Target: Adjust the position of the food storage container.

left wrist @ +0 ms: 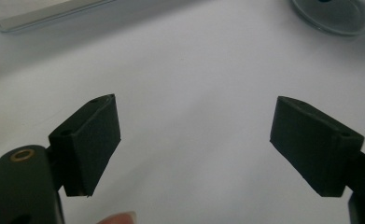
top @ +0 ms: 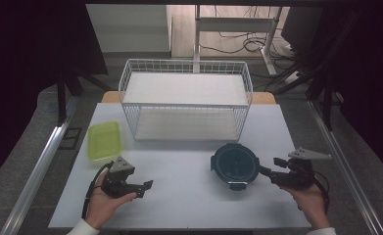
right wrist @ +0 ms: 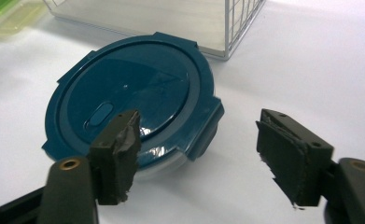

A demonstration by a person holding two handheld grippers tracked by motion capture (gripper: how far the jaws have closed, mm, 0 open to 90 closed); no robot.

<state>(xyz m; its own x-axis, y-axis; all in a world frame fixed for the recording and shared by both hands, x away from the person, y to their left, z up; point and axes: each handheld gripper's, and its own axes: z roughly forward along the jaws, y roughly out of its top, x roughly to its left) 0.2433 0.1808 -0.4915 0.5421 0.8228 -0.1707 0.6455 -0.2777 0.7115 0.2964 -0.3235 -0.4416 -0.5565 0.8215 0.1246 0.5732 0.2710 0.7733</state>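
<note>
A round clear container with a dark teal clip lid (top: 235,164) (right wrist: 133,100) sits on the white table (top: 189,196), right of centre. My right gripper (top: 272,166) (right wrist: 199,144) is just to its right, open. One of its jaws hangs over the lid's near rim, and nothing is pressed between the pads. My left gripper (top: 147,188) (left wrist: 194,140) rests low at the front left, open over bare tabletop with nothing between its jaws. The container's clear wall (left wrist: 332,14) peeks in at the top right of the left gripper view.
A white wire two-tier basket (top: 186,98) (right wrist: 236,28) stands at the back centre of the table. A flat lime-green lidded box (top: 104,140) (right wrist: 3,9) lies at the left. Metal rails run along both sides of the table.
</note>
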